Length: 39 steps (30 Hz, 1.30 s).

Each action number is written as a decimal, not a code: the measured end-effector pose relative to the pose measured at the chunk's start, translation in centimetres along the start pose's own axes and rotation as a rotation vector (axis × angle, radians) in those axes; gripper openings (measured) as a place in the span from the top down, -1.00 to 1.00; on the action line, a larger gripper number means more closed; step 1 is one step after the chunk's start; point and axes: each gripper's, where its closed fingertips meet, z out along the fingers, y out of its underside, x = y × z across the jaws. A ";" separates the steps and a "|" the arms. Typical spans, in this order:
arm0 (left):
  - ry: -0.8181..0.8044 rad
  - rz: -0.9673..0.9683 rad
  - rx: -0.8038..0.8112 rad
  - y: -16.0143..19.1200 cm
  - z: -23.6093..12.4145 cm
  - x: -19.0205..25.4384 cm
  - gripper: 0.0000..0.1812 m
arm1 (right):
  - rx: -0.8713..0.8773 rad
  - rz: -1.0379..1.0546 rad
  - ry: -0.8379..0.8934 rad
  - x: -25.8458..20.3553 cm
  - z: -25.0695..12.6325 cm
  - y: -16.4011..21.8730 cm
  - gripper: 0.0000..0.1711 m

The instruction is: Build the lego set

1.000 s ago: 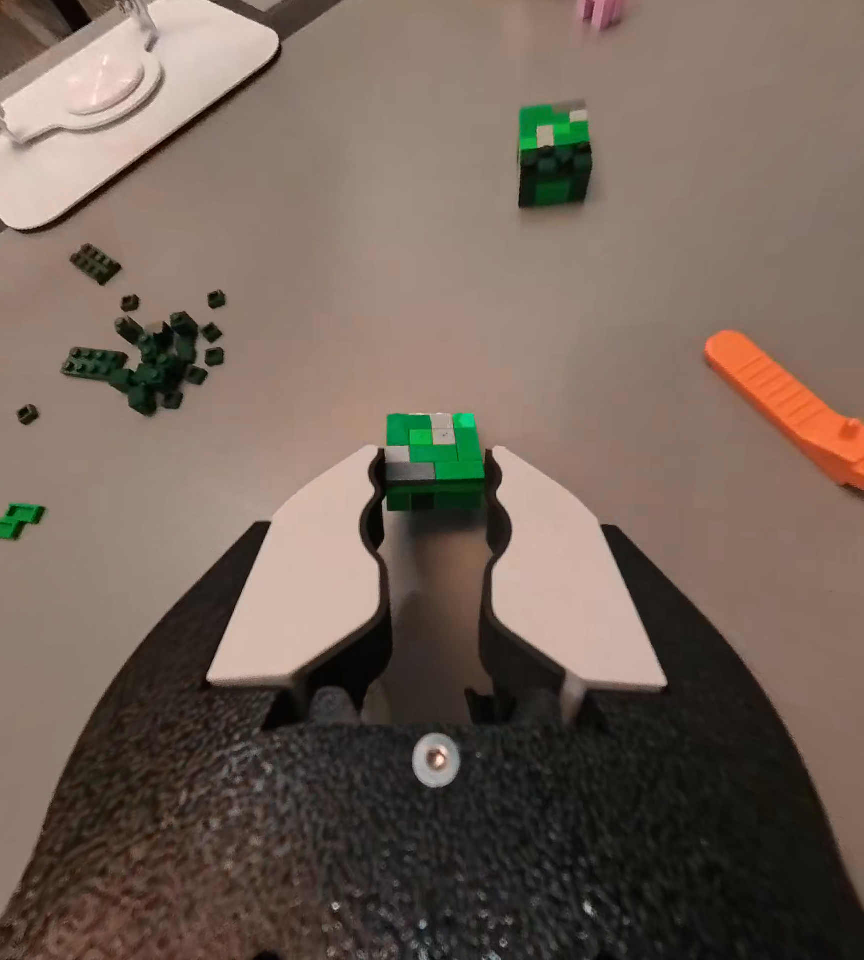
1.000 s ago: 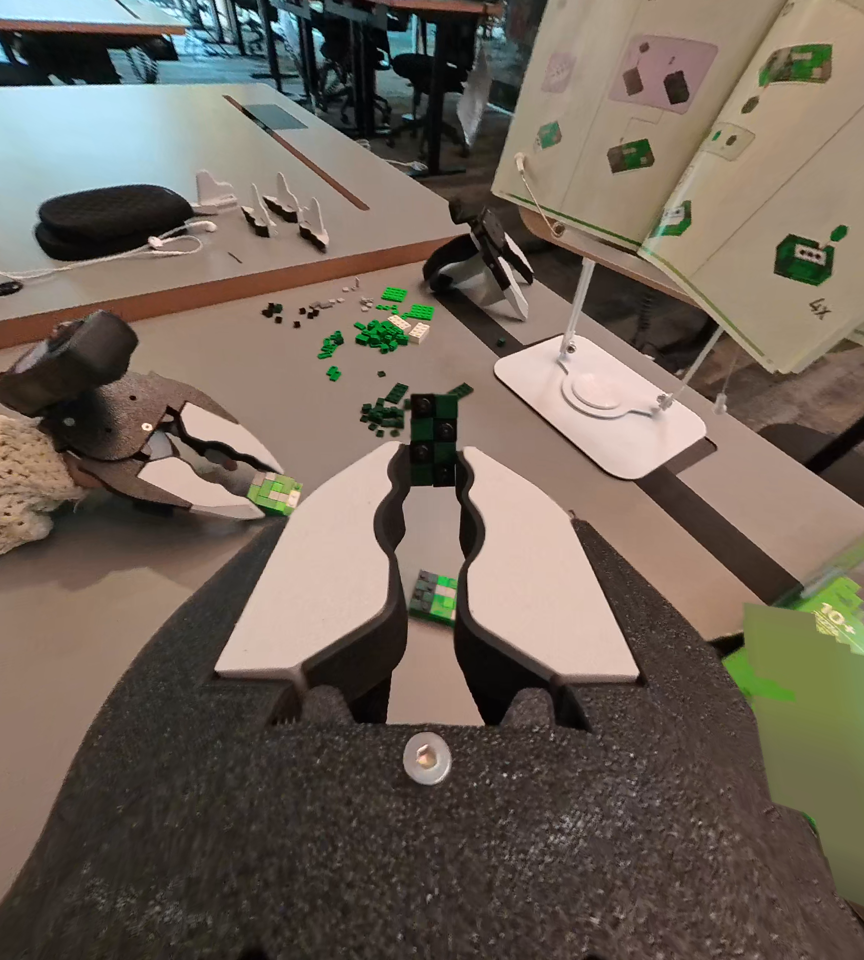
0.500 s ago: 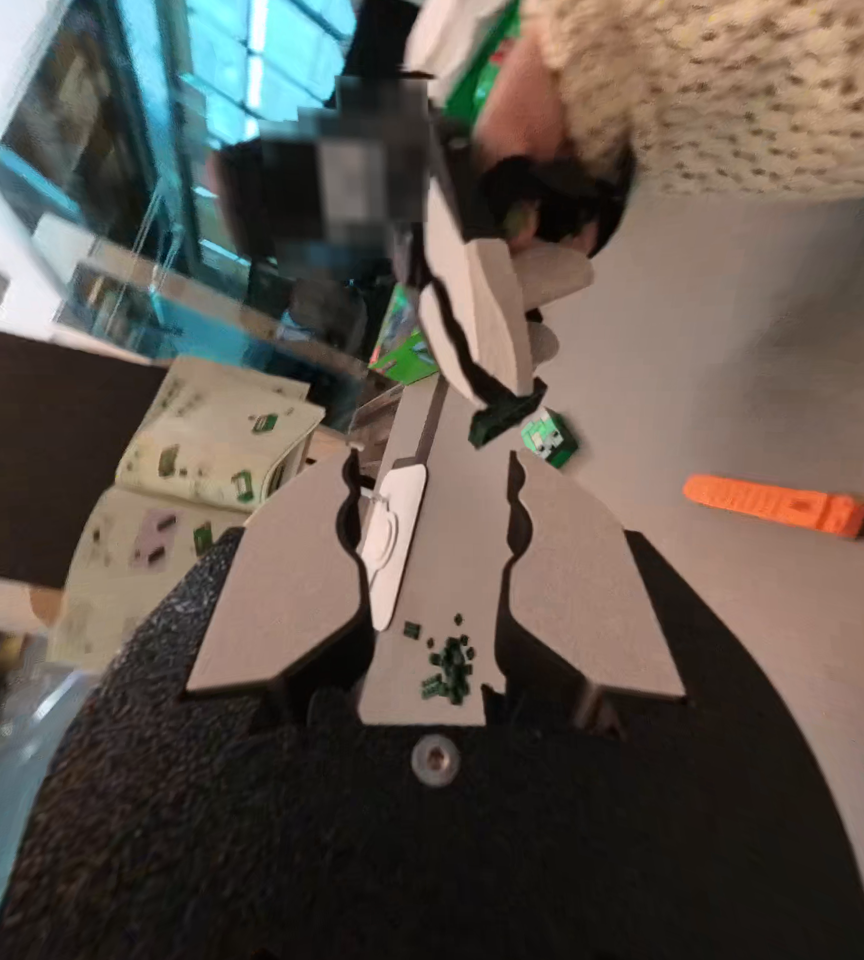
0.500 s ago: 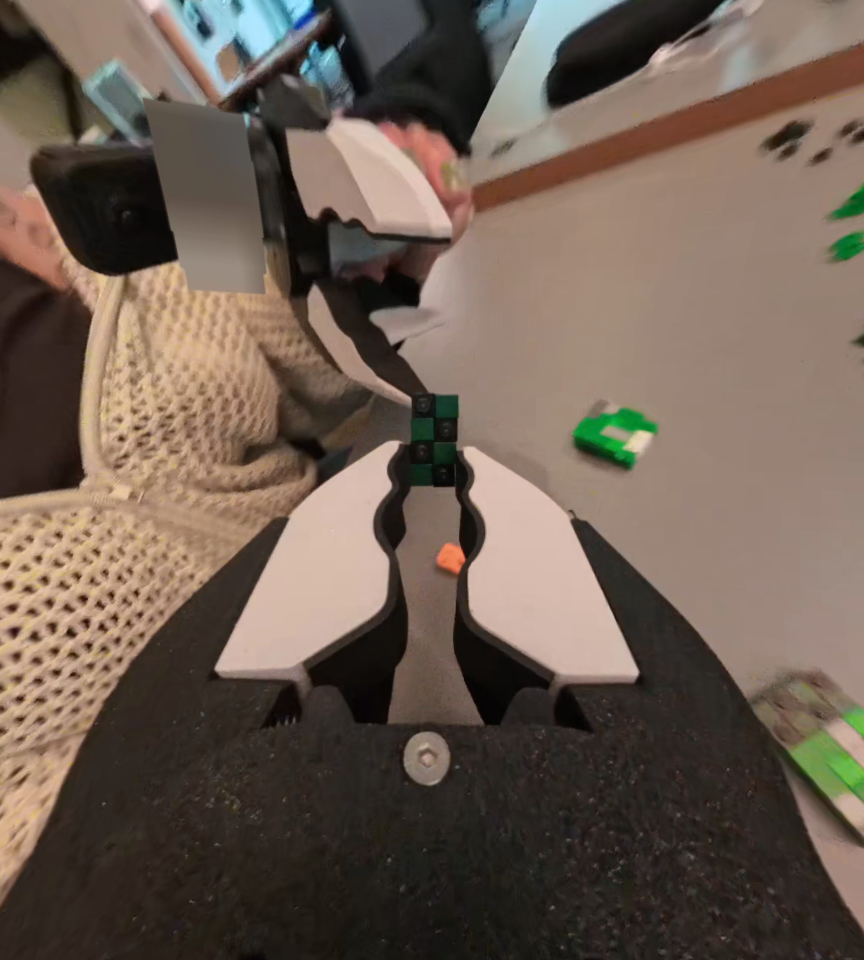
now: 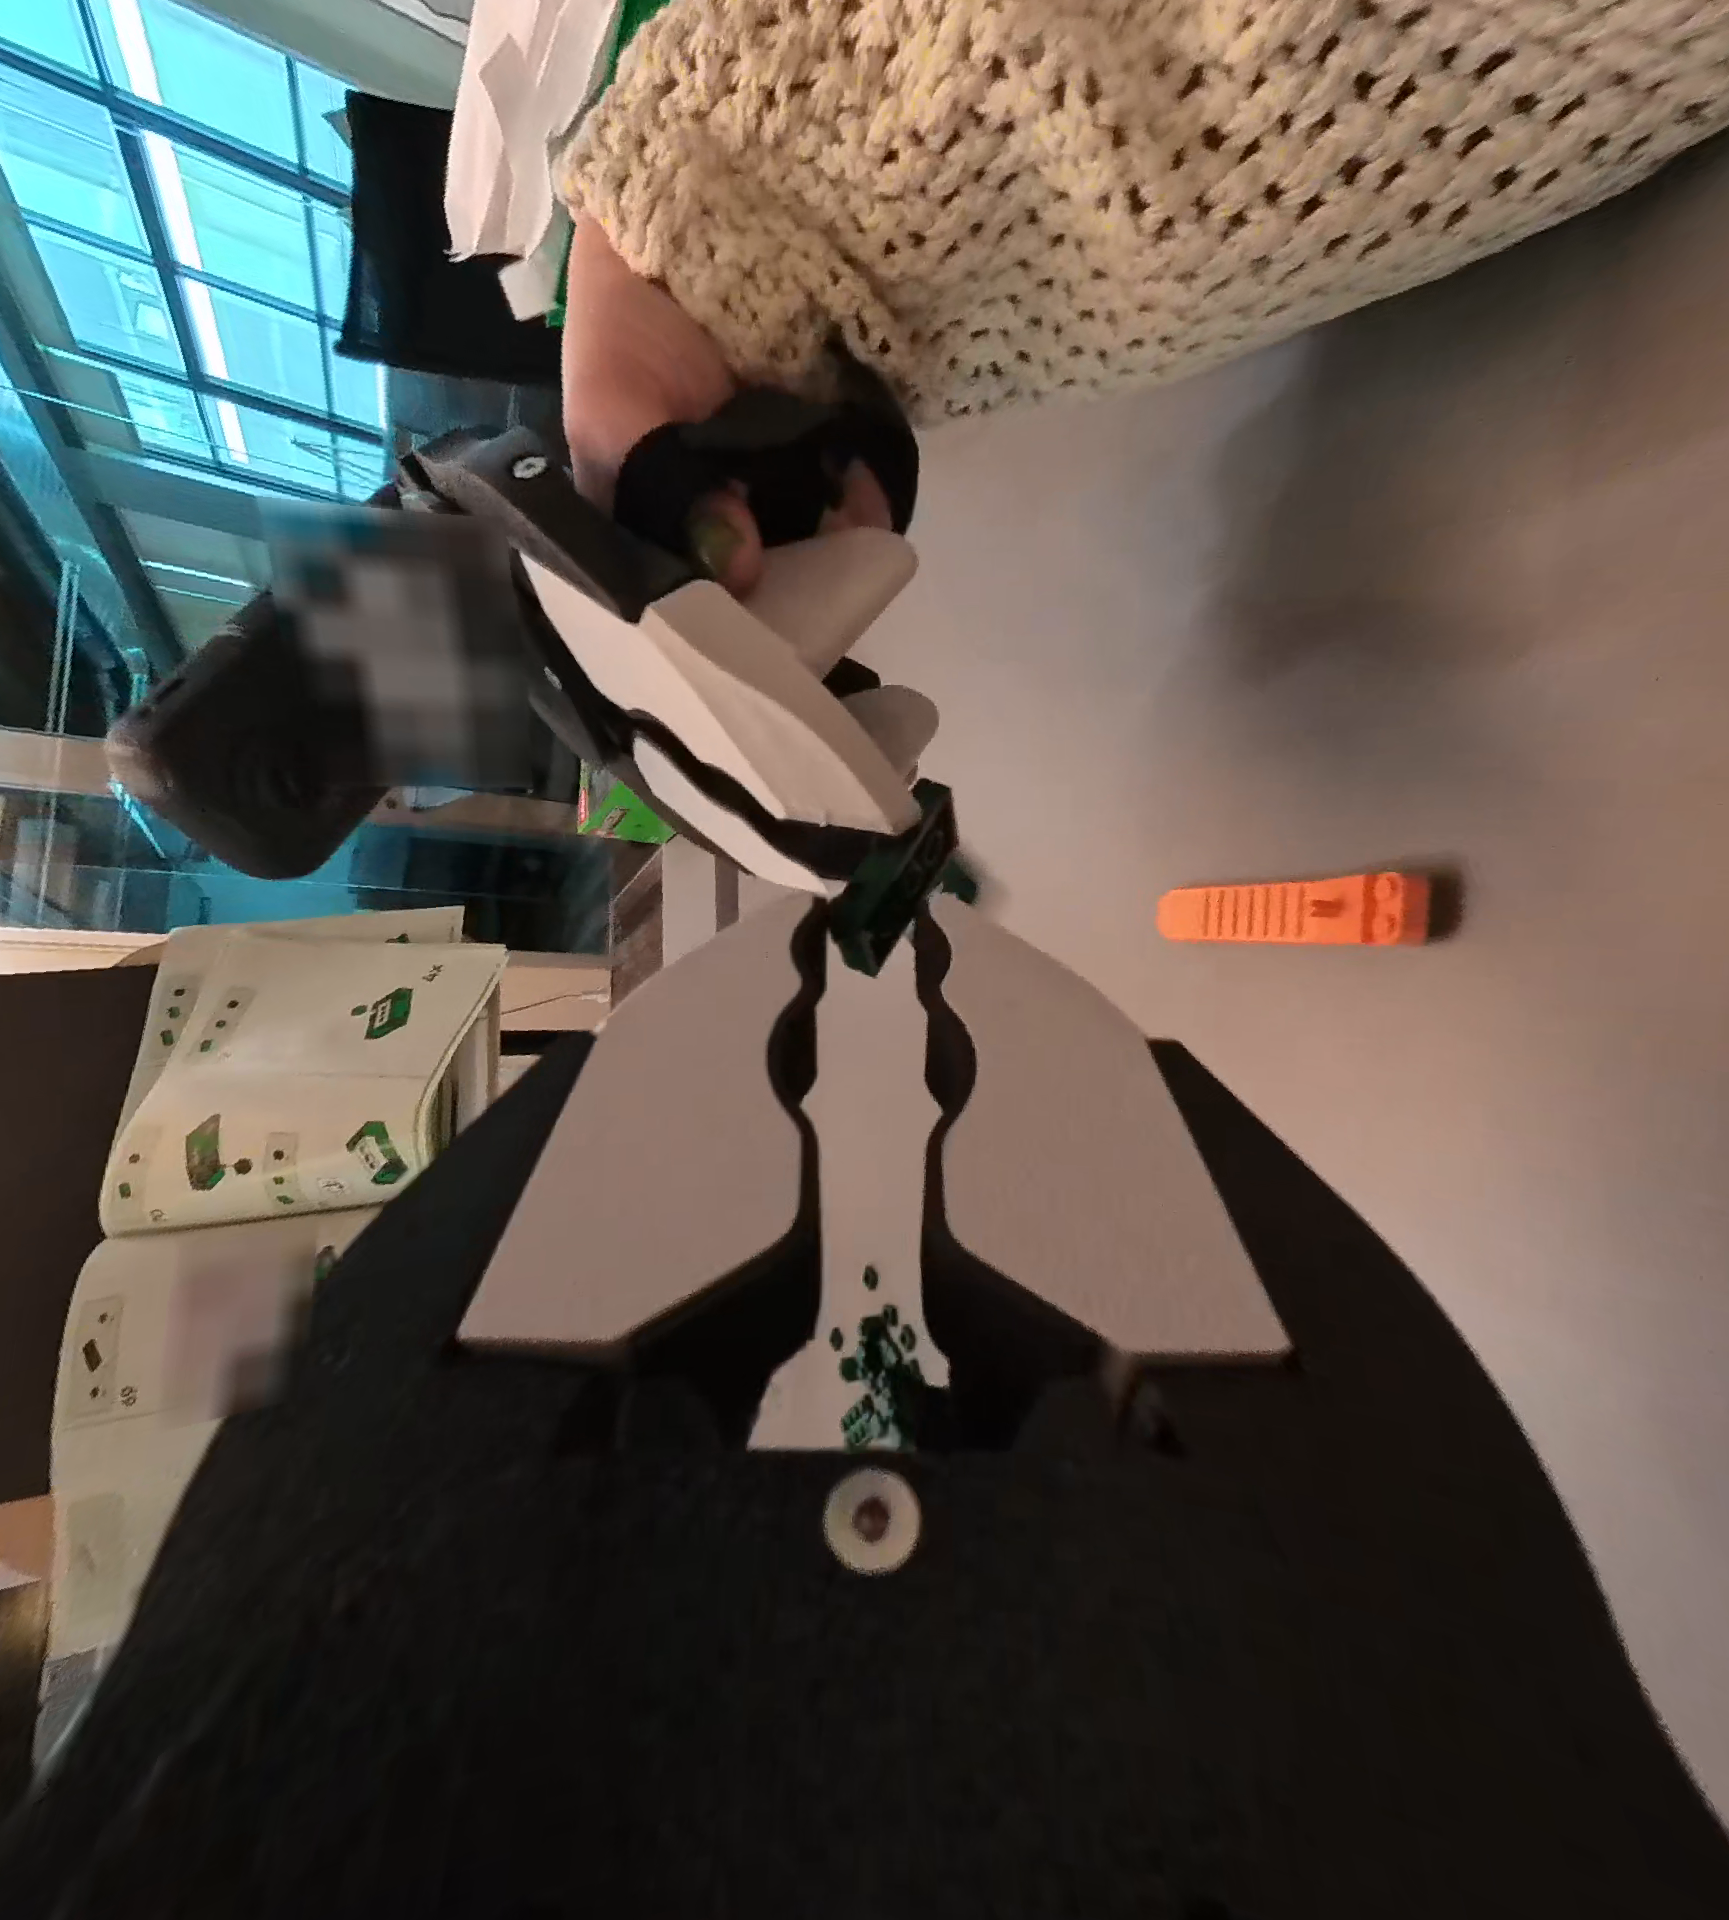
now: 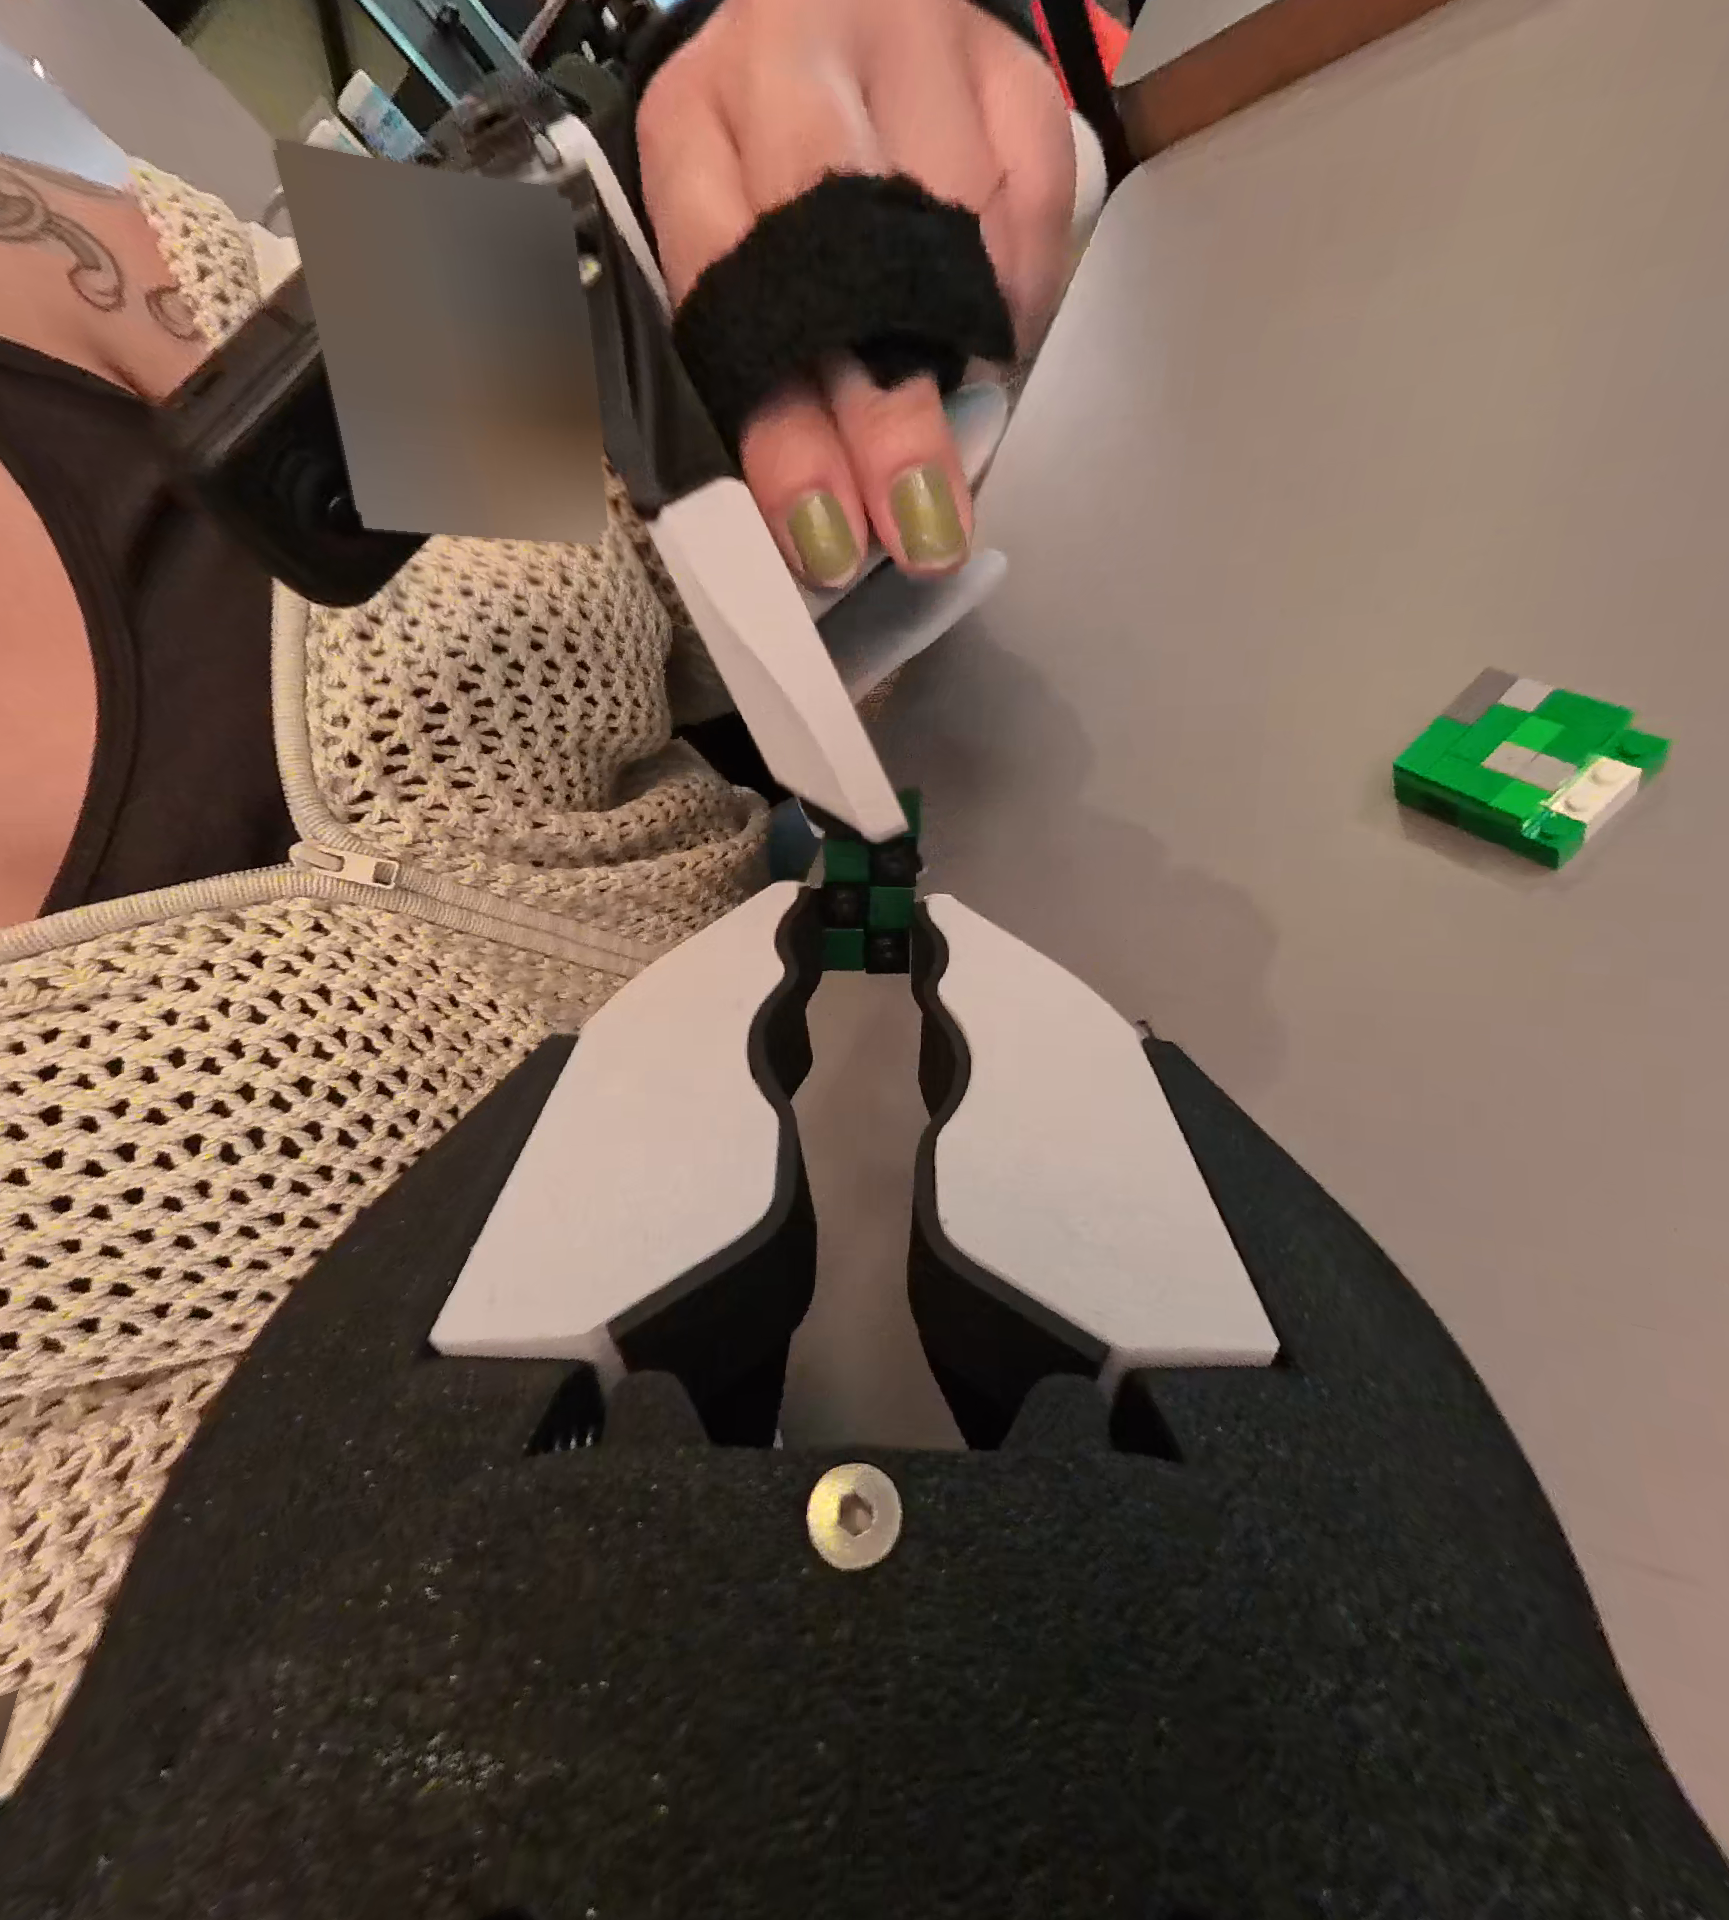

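My right gripper point(image 6: 865, 914) is shut on a small dark green and green lego piece point(image 6: 865, 904) and holds it above the grey table point(image 6: 1462, 1039). My left gripper point(image 5: 870, 925) faces it tip to tip. Its jaws are narrowed around the far end of the same piece point(image 5: 896, 883), and its white finger point(image 6: 808, 707) covers the piece's top in the right wrist view. The right gripper also shows in the left wrist view point(image 5: 870, 852), held by a hand. A flat bright green plate assembly point(image 6: 1525, 769) with grey and white tiles lies alone on the table.
An orange brick separator point(image 5: 1296, 909) lies on the table. An open instruction booklet point(image 5: 299, 1081) stands at the table's far side, with loose dark green pieces point(image 5: 881, 1361) before it. The person's knitted sleeve point(image 5: 1151, 187) and body point(image 6: 216, 1091) are close around both grippers. Both grippers' tips are close together, under 4 cm apart.
My left gripper let go of the green plate assembly, swung up to face the right gripper, opened wide, then narrowed on the dark green piece. The right gripper turned towards the person, still holding the piece.
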 end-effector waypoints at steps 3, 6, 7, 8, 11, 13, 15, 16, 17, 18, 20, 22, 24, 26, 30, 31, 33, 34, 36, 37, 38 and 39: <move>0.020 -0.043 0.020 0.0 0.1 0.6 0.87 | -0.015 0.018 0.010 0.3 0.0 0.4 0.82; 0.001 -0.159 -0.008 1.1 0.5 0.7 0.90 | 0.001 0.023 0.085 1.5 -0.2 0.2 0.79; -0.022 -0.243 -0.031 1.8 0.7 0.4 0.90 | 0.039 0.010 0.158 2.5 -0.5 -0.4 0.61; -0.047 -0.370 -0.057 2.6 0.9 0.1 0.90 | 0.078 -0.017 0.234 3.4 -1.1 -1.0 0.46; -0.027 -0.838 -0.046 3.8 1.4 -0.1 0.90 | 0.158 -0.163 0.328 3.6 -2.6 -2.4 0.47; 0.020 -1.122 0.075 3.1 1.2 -0.7 0.91 | 0.185 -0.261 0.344 2.7 -3.1 -3.0 0.54; 0.066 -1.306 0.181 2.6 0.8 -1.5 0.91 | 0.183 -0.300 0.402 2.9 -3.5 -3.2 0.62; 0.087 -1.343 0.202 2.5 0.7 -1.6 0.91 | 0.175 -0.306 0.415 3.0 -3.6 -3.2 0.71; 0.103 -1.354 0.211 2.5 0.7 -1.6 0.91 | 0.169 -0.310 0.395 2.7 -3.5 -3.1 0.81; 0.115 -1.356 0.211 2.4 0.7 -1.5 0.91 | 0.174 -0.309 0.350 2.2 -3.2 -3.1 0.90; 0.135 -1.376 0.217 2.2 0.7 -1.3 0.91 | 0.180 -0.278 0.336 2.4 -3.1 -3.1 0.87; 0.142 -1.403 0.239 2.1 0.8 -1.5 0.91 | 0.165 -0.272 0.344 2.7 -2.9 -2.9 0.80; 0.144 -1.426 0.266 2.0 0.7 -1.7 0.91 | 0.144 -0.284 0.330 2.5 -2.6 -2.7 0.83; 0.142 -1.425 0.285 1.9 0.6 -1.8 0.90 | 0.134 -0.278 0.329 2.4 -2.5 -2.8 0.90; -0.061 -1.166 0.227 2.8 0.4 -2.7 0.47 | 0.184 -0.194 0.276 2.0 -2.8 -3.5 0.91; -0.148 -1.012 0.147 3.4 0.4 -2.9 0.37 | 0.191 -0.185 0.257 1.8 -2.8 -3.5 0.91; -0.271 -0.667 -0.020 4.4 0.2 -3.0 0.30 | 0.183 -0.158 0.234 1.7 -2.7 -3.2 0.91; -0.285 -0.539 -0.059 4.3 0.2 -2.9 0.32 | 0.174 -0.144 0.227 1.8 -2.6 -3.0 0.91; -0.297 -0.382 -0.014 2.9 0.1 -2.7 0.35 | 0.167 -0.130 0.206 1.7 -2.4 -2.9 0.91; -0.305 -0.333 0.018 2.1 0.0 -2.6 0.44 | 0.168 -0.124 0.193 1.6 -2.3 -2.9 0.91; -0.310 -0.295 0.029 1.7 -0.1 -2.6 0.51 | 0.165 -0.119 0.183 1.5 -2.2 -2.9 0.91; -0.320 -0.270 0.022 1.7 -0.1 -2.6 0.59 | 0.160 -0.115 0.179 1.5 -2.1 -2.9 0.91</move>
